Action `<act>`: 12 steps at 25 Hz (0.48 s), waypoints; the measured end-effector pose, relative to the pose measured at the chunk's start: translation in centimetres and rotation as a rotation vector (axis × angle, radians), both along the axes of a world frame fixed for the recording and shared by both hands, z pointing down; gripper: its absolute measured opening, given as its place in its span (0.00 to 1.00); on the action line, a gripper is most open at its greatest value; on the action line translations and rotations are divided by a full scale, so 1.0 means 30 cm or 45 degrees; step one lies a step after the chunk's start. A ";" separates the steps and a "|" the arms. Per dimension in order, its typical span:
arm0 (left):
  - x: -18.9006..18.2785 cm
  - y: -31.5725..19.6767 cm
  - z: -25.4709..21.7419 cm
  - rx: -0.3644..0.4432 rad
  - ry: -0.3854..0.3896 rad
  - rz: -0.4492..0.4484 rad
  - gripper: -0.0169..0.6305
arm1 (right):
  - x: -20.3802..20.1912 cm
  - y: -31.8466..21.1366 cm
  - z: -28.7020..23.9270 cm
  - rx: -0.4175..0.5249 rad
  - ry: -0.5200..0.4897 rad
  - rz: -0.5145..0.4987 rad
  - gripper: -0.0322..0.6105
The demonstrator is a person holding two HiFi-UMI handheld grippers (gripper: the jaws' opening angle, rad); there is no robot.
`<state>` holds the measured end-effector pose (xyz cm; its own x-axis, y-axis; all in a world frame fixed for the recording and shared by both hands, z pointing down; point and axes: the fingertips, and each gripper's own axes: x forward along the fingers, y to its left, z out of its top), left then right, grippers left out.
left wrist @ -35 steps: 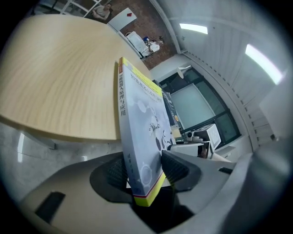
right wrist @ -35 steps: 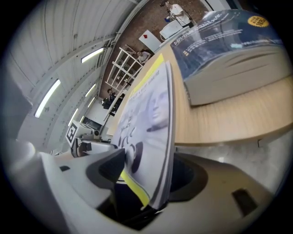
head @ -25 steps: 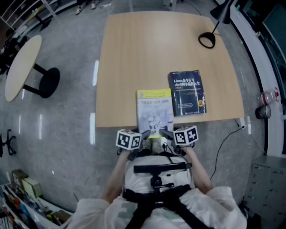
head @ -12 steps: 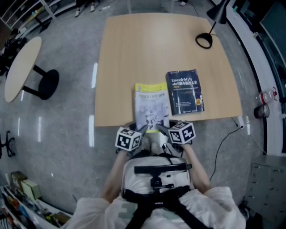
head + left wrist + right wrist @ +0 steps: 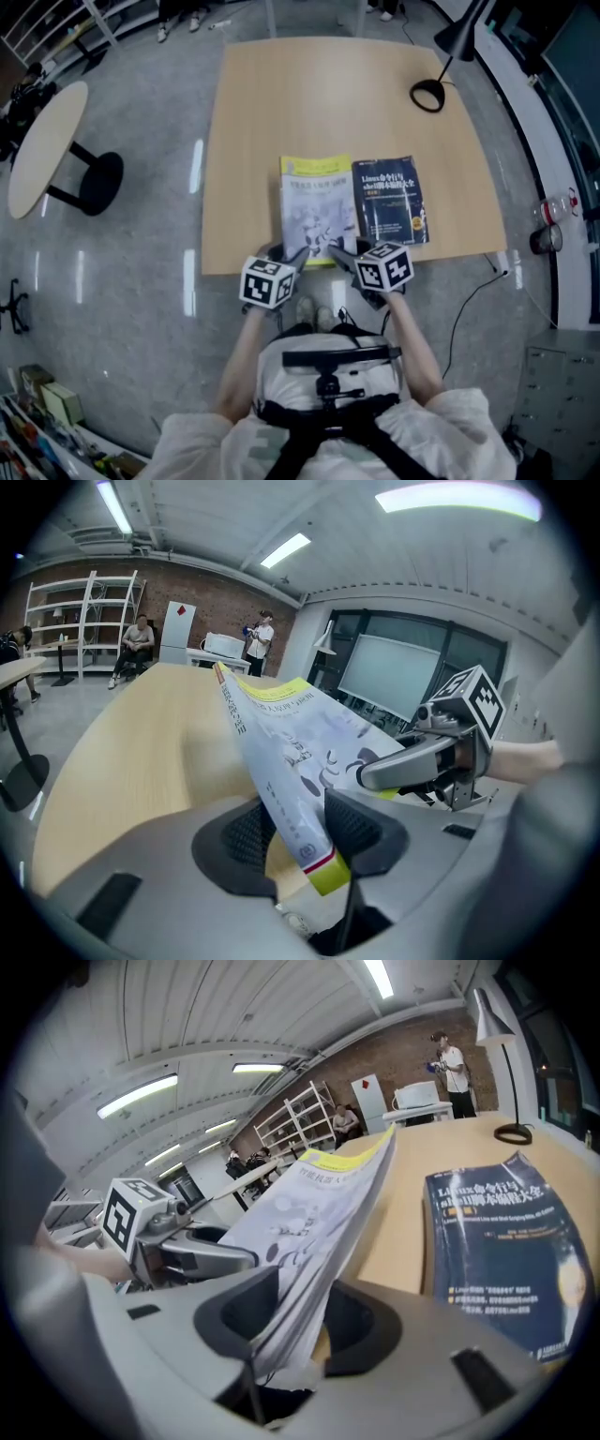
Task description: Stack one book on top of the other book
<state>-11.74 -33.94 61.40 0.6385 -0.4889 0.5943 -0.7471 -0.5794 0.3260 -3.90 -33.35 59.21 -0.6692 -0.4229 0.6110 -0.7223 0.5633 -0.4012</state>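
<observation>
A yellow-and-white book (image 5: 317, 208) is lifted at its near end above the wooden table (image 5: 281, 103). My left gripper (image 5: 298, 253) is shut on its near left corner, the spine (image 5: 281, 789) clamped between the pads. My right gripper (image 5: 335, 251) is shut on the near right corner, the page edges (image 5: 319, 1260) pinched between its pads. A dark blue book (image 5: 390, 201) lies flat on the table just right of the lifted one, and it shows beside the lifted book (image 5: 328, 1194) as a dark blue book (image 5: 511, 1251) in the right gripper view.
A black desk lamp (image 5: 441, 66) stands at the table's far right corner. A round side table (image 5: 42, 141) is on the floor to the left. People and shelves (image 5: 84, 621) are far across the room.
Both grippers have risen and moved forward with the yellow book, carrying it from the table's near edge further onto the table, close beside the blue book.
</observation>
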 end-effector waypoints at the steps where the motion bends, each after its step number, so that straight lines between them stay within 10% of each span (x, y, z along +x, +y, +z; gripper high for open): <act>1: 0.000 -0.005 0.000 0.000 0.004 -0.001 0.29 | 0.000 -0.005 0.000 0.004 0.001 0.003 0.28; 12: 0.282 -0.070 -0.018 -0.023 -0.003 0.051 0.29 | 0.281 -0.059 -0.009 0.038 0.006 0.079 0.28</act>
<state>-3.28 -36.04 60.85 0.6560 -0.4521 0.6044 -0.7241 -0.6029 0.3349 4.54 -35.12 58.95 -0.6383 -0.4817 0.6004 -0.7581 0.5288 -0.3817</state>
